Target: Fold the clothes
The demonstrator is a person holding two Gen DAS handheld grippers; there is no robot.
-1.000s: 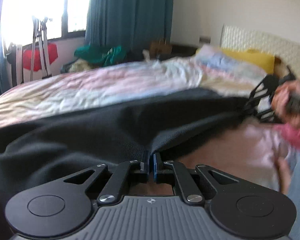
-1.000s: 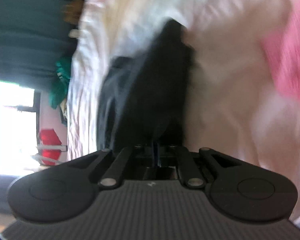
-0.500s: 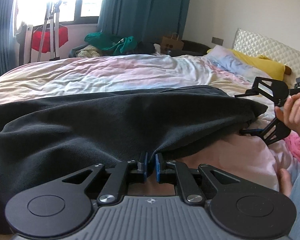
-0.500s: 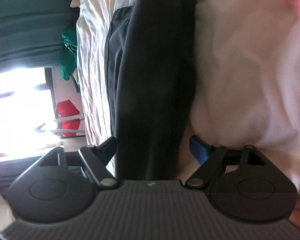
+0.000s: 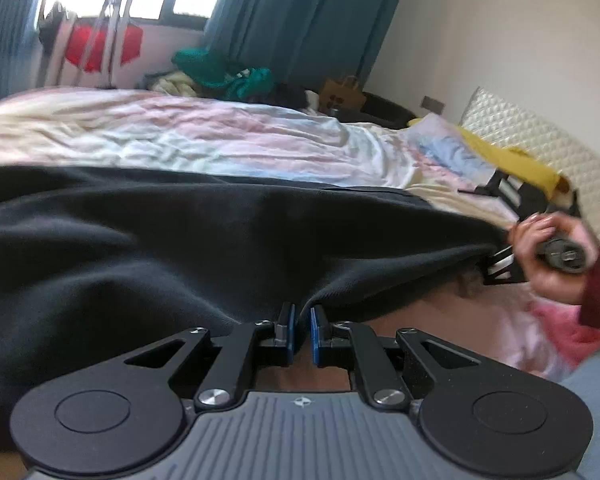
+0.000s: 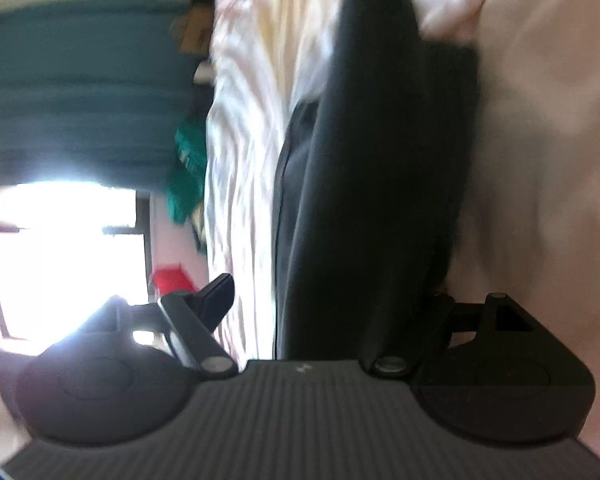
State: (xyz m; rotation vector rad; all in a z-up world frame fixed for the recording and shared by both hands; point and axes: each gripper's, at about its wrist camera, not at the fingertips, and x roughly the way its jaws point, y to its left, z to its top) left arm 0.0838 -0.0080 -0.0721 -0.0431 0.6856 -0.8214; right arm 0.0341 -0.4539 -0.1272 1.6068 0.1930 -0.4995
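Across the near edge of the bed (image 5: 220,140) lies the black garment (image 5: 180,248), stretched lengthwise, its fold apparently half made. We judge we are between grips. Our left gripper (image 5: 301,330) pinches the cloth's near hem, tongs together on it. Our right gripper (image 6: 332,300) has just been opening: its tongs stand wide apart, the garment's end between them but not pressed. Next we likely need a fresh hold there to carry the fold over. Blur hides the right fingertip; the garment's far-left end is cut off.
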